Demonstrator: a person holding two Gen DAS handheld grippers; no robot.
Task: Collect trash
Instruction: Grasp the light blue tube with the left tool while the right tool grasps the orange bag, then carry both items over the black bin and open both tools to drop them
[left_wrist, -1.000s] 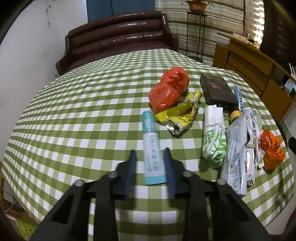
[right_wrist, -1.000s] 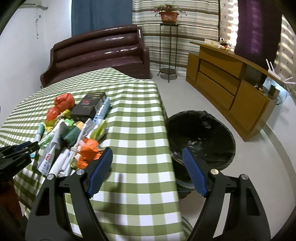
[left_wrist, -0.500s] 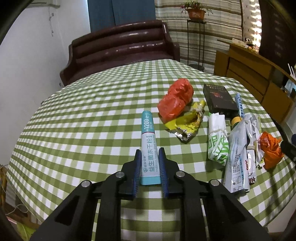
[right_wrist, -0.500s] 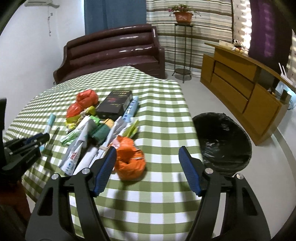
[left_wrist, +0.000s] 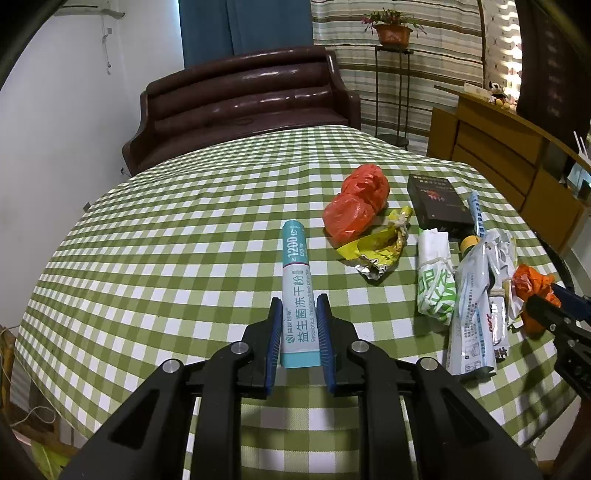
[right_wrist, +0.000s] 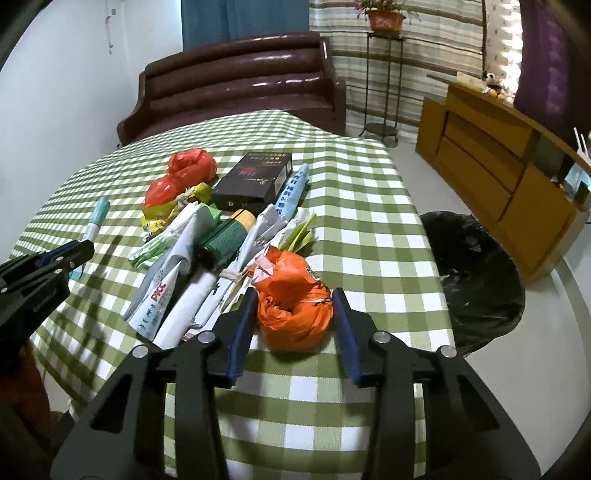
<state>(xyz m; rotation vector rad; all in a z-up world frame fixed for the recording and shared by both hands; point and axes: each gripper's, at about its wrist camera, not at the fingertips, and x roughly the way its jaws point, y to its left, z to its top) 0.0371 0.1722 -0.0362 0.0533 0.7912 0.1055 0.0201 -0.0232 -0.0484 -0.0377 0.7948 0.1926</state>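
- While the teal tube (left_wrist: 297, 295) lies on the table (left_wrist: 155, 236), its near end is clamped by the left gripper (left_wrist: 300, 332); light, stiff.
- Orange bag (right_wrist: 293, 308), soft and crushable, is straddled mid-body by the right gripper (right_wrist: 293, 317), jaws wide, nothing held.

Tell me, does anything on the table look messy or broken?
Yes. The yellow wrapper is torn open and crumpled, its foil inside showing, beside the red bag. The other packets lie heaped across each other. Nothing looks spilled, and the black box looks whole.
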